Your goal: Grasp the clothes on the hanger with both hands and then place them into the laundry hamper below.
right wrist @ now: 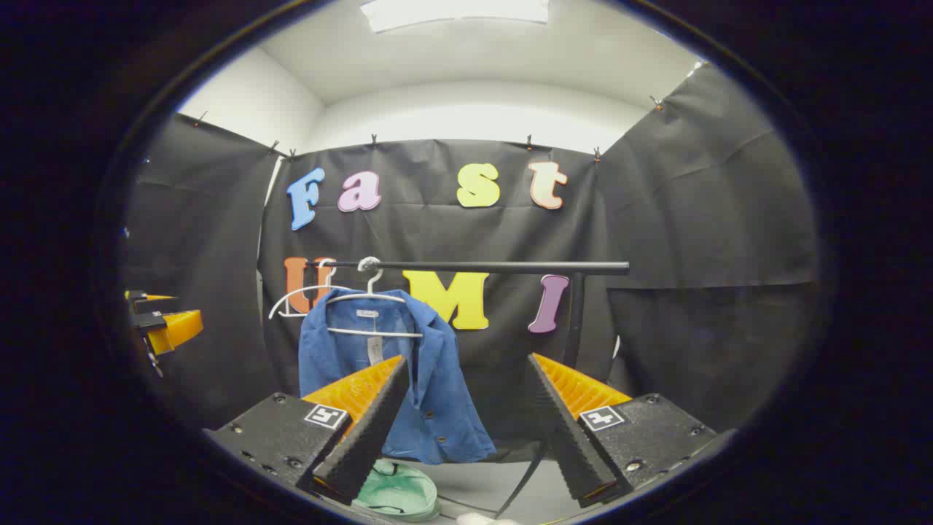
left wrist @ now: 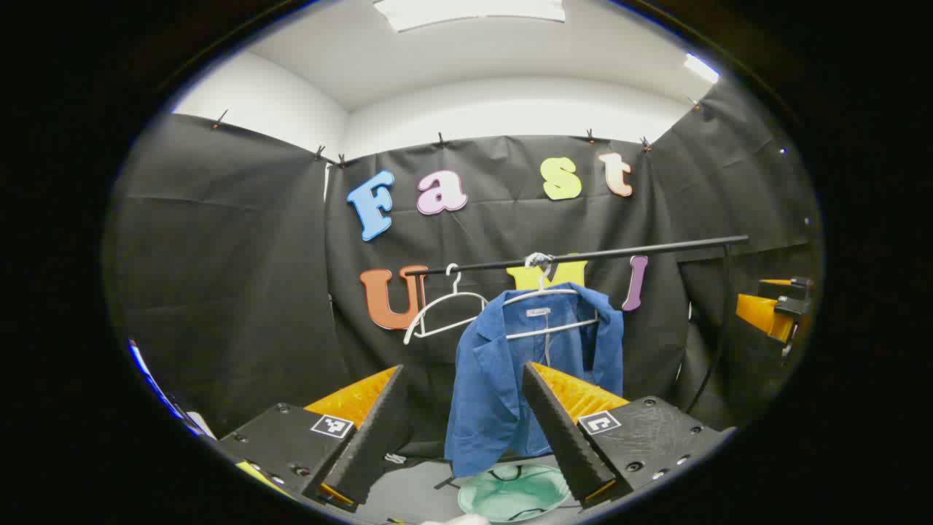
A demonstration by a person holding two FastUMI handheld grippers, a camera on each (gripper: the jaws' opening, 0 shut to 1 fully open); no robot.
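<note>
A blue jacket [left wrist: 503, 379] [right wrist: 430, 379] hangs on a white hanger [left wrist: 543, 310] [right wrist: 364, 310] from a black rail [left wrist: 619, 253] [right wrist: 496, 267]. Below it on the floor lies a pale green hamper [left wrist: 514, 492] [right wrist: 397, 490]. My left gripper [left wrist: 466, 430] stands open, well short of the jacket, with nothing between its fingers. My right gripper [right wrist: 470, 423] is open too, its left finger overlapping the jacket's image from a distance. The right gripper [left wrist: 769, 306] shows at the right edge of the left gripper view, and the left gripper [right wrist: 164, 324] at the left edge of the right gripper view.
A second, bare white hanger [left wrist: 444, 310] [right wrist: 295, 299] hangs on the rail beside the jacket. The rail's black upright post [right wrist: 576, 313] stands right of the jacket. Black cloth walls close in the booth on three sides.
</note>
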